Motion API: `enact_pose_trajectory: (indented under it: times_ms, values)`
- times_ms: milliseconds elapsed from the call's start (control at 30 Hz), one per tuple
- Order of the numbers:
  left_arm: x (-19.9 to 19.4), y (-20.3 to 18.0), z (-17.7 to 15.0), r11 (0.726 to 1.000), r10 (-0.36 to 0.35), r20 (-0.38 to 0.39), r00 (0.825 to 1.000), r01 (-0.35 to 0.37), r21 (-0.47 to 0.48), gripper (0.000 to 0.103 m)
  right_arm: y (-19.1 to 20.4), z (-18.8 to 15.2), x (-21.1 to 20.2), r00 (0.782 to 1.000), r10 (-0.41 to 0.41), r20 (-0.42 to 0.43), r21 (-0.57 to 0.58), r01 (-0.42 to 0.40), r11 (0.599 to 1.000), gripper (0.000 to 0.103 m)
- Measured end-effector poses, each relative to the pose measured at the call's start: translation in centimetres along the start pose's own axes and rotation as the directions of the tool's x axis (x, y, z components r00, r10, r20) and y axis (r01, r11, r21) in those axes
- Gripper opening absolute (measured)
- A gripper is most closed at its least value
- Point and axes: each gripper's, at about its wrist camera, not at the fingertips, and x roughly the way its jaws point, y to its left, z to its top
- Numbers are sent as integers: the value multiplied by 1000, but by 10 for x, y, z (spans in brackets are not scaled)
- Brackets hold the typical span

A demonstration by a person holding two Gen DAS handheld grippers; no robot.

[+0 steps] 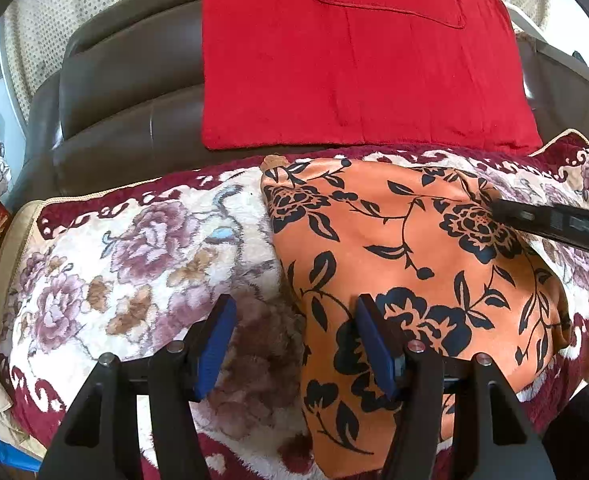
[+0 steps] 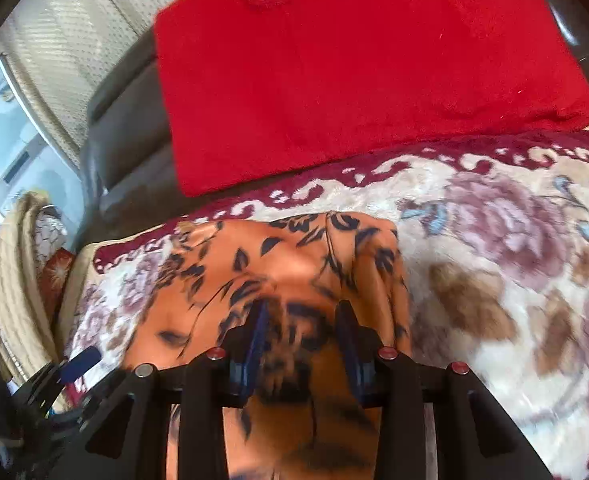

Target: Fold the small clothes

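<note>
- Currently listed: one orange satin garment with black flower print (image 1: 414,264), lying on a plush cream-and-maroon floral blanket (image 1: 134,248).
- Backdrop: a red velvet cushion (image 1: 354,60) against a dark brown leather sofa back (image 1: 114,92), well beyond both sets of fingertips.
- Left gripper (image 1: 294,344): blue-padded fingers apart, nothing between them; the garment's left edge runs between and under the tips.
- Right gripper (image 2: 300,344): fingers drawn in around a bunched fold of the orange cloth; the blur hides whether the pads press it.
- Step, judged: taking hold of the garment's near part for a fold.
- Next move calls for a firm pinch, then carrying that edge over the far half.
</note>
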Motion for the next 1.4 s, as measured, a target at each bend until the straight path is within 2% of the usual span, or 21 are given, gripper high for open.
enact_pose_trajectory:
  times_ms: [200, 367, 433, 533, 700, 733, 767, 800, 933, 1033, 1167, 1200, 1233, 1300, 1400]
  values:
    - [-8, -3, -6, 1000, 20, 14, 1000, -20, 18, 63, 2, -35, -44, 1000, 10, -9, -14, -10, 1000, 39]
    - [-5, -10, -15, 999, 37, -4, 999, -37, 35, 66, -6, -60, -27, 997, -40, -66, -27, 38, 999, 40]
    - [0, -15, -21, 998, 49, -25, 999, -47, 51, 67, -7, -59, -25, 997, -42, -58, -37, 40, 999, 40]
    - [-7, -17, -22, 997, 47, -18, 999, -46, 56, 67, -2, -55, -35, 997, -45, -59, -45, 42, 998, 40]
    - [-33, -16, -18, 998, 51, 26, 998, -52, 48, 67, 4, -52, -68, 1000, -6, -5, -24, 6, 1000, 42]
    - [-40, -16, -17, 997, 54, 37, 998, -56, 46, 67, 5, -52, -74, 1000, -7, 10, -28, 7, 1000, 49]
    - [-48, -16, -15, 997, 58, 50, 997, -61, 44, 67, 6, -51, -81, 1000, -11, 28, -30, 12, 999, 67]
    - [-56, -17, -15, 997, 61, 63, 996, -63, 43, 68, 9, -52, -93, 998, -14, 62, -34, 17, 999, 72]
    - [-82, -17, -13, 996, 81, 104, 991, -85, 34, 75, 17, -55, -122, 993, -19, 113, -48, 25, 999, 72]
    - [-101, -18, -12, 996, 84, 130, 988, -87, 23, 75, 23, -60, -140, 991, -19, 130, -60, 27, 998, 72]
    - [-121, -21, -13, 992, 126, 131, 983, -129, 14, 75, 29, -68, -158, 988, -19, 151, -82, 32, 996, 72]
    - [-125, -22, -13, 988, 151, 127, 980, -153, 9, 78, 31, -69, -162, 988, -18, 155, -85, 32, 996, 72]
    - [-128, -22, -14, 985, 169, 124, 978, -171, 10, 86, 32, -71, -165, 987, -19, 159, -88, 33, 996, 72]
    - [-139, -26, -16, 973, 224, 149, 963, -228, 14, 93, 35, -73, -171, 986, -21, 166, -94, 37, 995, 72]
    - [-156, -27, -20, 975, 215, 180, 960, -220, 8, 93, 38, -76, -179, 984, -20, 178, -99, 38, 994, 72]
